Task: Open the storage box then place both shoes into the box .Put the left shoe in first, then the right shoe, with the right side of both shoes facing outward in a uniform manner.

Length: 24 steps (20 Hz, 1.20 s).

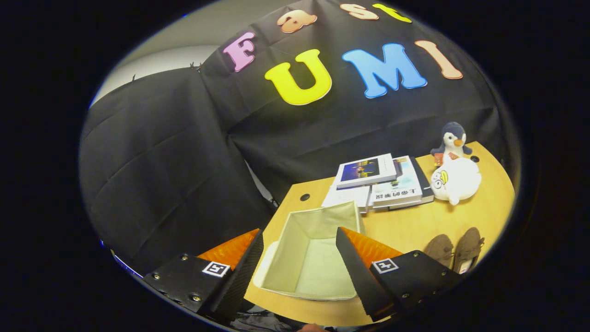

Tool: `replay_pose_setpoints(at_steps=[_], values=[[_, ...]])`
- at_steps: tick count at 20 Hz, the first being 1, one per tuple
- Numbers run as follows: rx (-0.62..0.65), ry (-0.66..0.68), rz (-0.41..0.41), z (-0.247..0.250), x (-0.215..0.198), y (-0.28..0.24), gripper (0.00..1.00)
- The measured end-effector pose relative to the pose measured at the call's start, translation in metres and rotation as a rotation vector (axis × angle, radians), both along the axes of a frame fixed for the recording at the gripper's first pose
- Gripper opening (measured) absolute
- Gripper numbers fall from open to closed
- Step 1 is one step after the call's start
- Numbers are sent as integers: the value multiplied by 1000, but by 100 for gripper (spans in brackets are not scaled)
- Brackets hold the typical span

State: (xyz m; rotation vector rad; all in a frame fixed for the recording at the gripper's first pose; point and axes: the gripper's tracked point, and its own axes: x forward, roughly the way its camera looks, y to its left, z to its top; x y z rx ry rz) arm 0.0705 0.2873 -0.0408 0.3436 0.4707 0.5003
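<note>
On the table (pixel 461 216), storage box (pixel 313 249) open, seen between and just beyond the gripper (pixel 299 267) | jaws spread wide, holding nothing | two brown shoes (pixel 454 251) side by side, right of the box | books (pixel 378 182) and plush toys (pixel 454 173) beyond

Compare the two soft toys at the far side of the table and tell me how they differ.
The penguin toy is dark with a white face and stands upright; the white round toy is pale nearly all over and lies low and plump on the table. The penguin toy looks smaller and sits behind the white round toy, nearer the cloth wall. Both are plush, beside the books. The gripper hangs open above the storage box.
</note>
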Motion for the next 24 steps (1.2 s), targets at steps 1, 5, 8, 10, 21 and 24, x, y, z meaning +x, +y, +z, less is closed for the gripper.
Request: replay_pose_setpoints(at_steps=[1, 5, 8, 10, 21, 24], values=[[-7, 2, -14, -2, 4, -13, 96], [-62, 8, -65, -17, 16, -63, 96], [-132, 16, -98, -35, 22, -99, 97], [-182, 21, -118, -52, 25, -120, 96], [-373, 159, -129, -148, 15, -205, 97], [-421, 202, -108, -178, 6, -213, 97]])
